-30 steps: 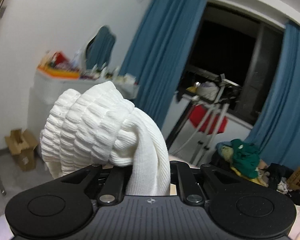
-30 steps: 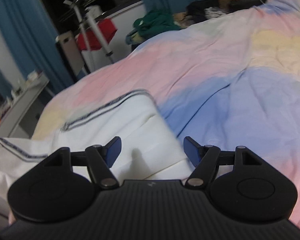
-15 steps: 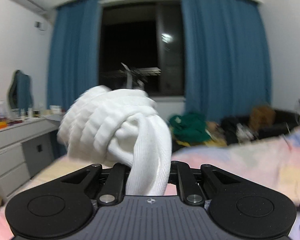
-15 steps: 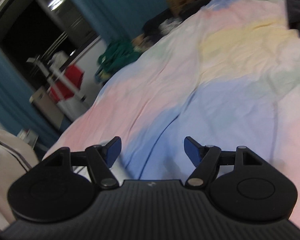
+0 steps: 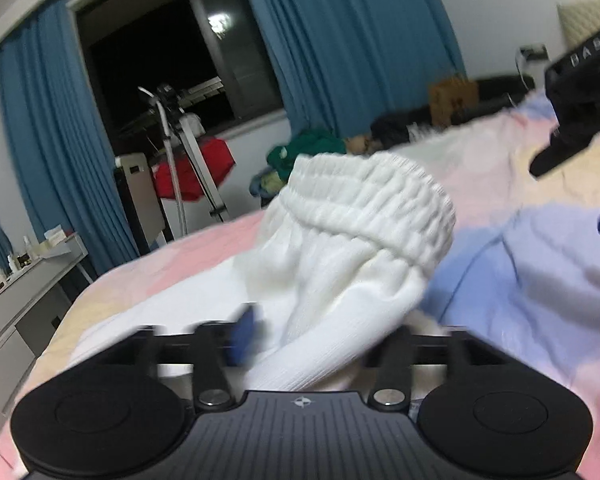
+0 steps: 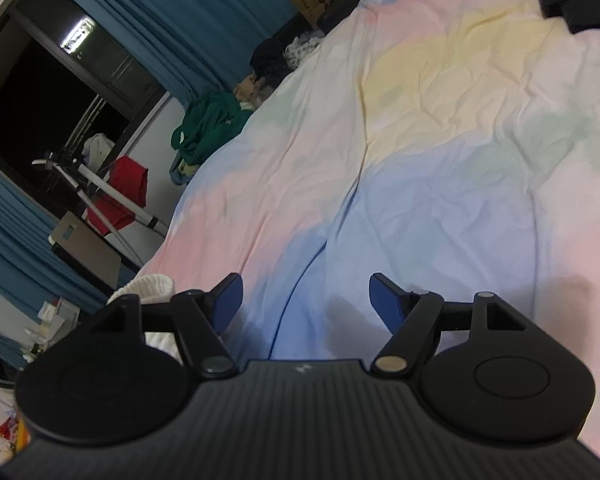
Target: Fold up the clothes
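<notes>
Ahead of the right tongs [image 6: 306,300] the pastel duvet [image 6: 440,152] runs wide and bare, wrinkled, out to the bed's left edge, beyond which a drying rack [image 6: 100,184] with a red cloth and a heap of green clothing [image 6: 208,128] stand near the blue curtains [image 6: 172,12]. These tongs hang released just above the cover, blue pads spread, gripping nothing. Between the left tongs [image 5: 320,336] lies the white ribbed garment [image 5: 360,240], its gathered elastic band raised just ahead and the rest spread on the bed to their left. The frame is blurred; the left blue pad [image 5: 244,334] stands apart from the cloth, so these tongs look released. A grey dresser [image 5: 24,296] stands off their left side.
</notes>
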Action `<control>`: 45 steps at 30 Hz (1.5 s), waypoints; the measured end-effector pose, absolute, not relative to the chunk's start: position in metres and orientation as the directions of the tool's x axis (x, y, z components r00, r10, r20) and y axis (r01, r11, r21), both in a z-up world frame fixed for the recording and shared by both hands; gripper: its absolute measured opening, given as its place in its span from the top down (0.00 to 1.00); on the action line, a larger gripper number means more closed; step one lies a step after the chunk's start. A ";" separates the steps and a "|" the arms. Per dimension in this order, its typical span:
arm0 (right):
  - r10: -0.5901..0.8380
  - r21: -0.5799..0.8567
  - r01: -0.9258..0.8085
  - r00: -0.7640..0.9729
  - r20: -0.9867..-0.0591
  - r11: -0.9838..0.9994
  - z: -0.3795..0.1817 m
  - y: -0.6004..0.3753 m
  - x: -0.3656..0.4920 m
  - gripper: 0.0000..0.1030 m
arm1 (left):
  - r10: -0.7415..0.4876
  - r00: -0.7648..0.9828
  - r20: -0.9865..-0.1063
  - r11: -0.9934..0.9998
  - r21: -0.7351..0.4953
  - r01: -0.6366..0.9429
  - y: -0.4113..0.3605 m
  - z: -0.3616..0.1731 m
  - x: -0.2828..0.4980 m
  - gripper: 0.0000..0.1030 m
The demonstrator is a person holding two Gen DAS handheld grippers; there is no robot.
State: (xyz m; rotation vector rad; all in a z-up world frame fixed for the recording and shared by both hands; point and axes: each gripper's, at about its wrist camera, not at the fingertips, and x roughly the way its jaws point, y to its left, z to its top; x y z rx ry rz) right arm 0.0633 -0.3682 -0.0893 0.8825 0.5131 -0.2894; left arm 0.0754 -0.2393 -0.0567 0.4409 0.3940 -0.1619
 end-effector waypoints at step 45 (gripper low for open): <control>0.309 0.680 0.116 0.826 -0.470 0.724 -0.099 -0.269 0.105 0.51 | -0.034 0.819 -0.573 0.969 -0.221 -0.114 0.071 -0.023 0.041 0.07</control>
